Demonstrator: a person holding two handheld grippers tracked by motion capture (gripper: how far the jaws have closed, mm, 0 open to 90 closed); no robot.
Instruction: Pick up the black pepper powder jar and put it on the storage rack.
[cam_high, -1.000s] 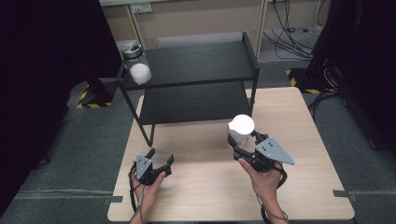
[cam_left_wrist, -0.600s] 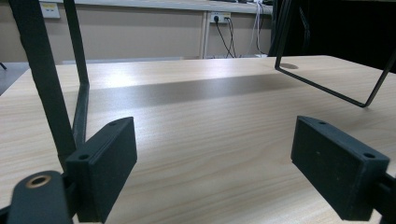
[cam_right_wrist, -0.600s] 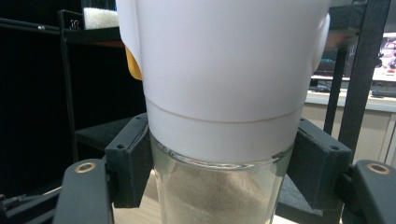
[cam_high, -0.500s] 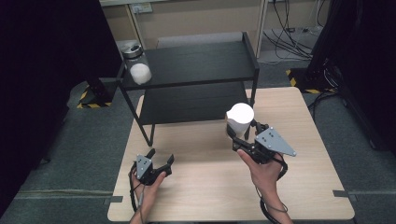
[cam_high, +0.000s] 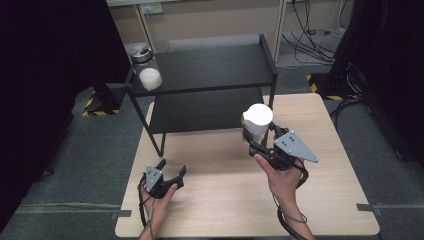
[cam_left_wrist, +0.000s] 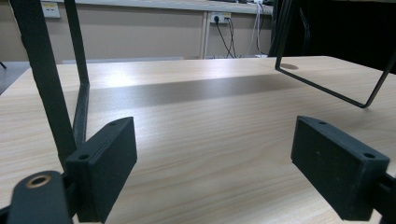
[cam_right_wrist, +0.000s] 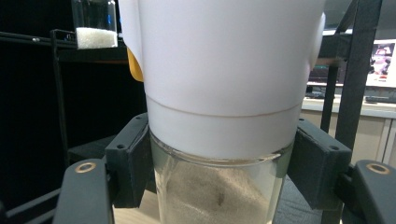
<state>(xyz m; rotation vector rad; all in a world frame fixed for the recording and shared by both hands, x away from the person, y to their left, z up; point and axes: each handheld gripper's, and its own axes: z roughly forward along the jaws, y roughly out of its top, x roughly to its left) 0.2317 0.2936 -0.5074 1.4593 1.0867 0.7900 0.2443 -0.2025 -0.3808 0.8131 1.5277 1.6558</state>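
My left gripper (cam_high: 169, 176) rests low on the worktop (cam_high: 225, 210) at seven o'clock, jaws wide apart, holding nothing. My right gripper (cam_high: 256, 141) at three o'clock is clamped on the jar (cam_right_wrist: 219, 186), up in the air by the black shelf (cam_high: 210, 67). The jar is glass with a big white lid (cam_high: 260, 115). I think it is slippery and breakable, so I squeeze the glass under the lid.

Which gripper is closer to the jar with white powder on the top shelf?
Left. The left gripper sits below the jar; the right gripper holds another jar farther right.
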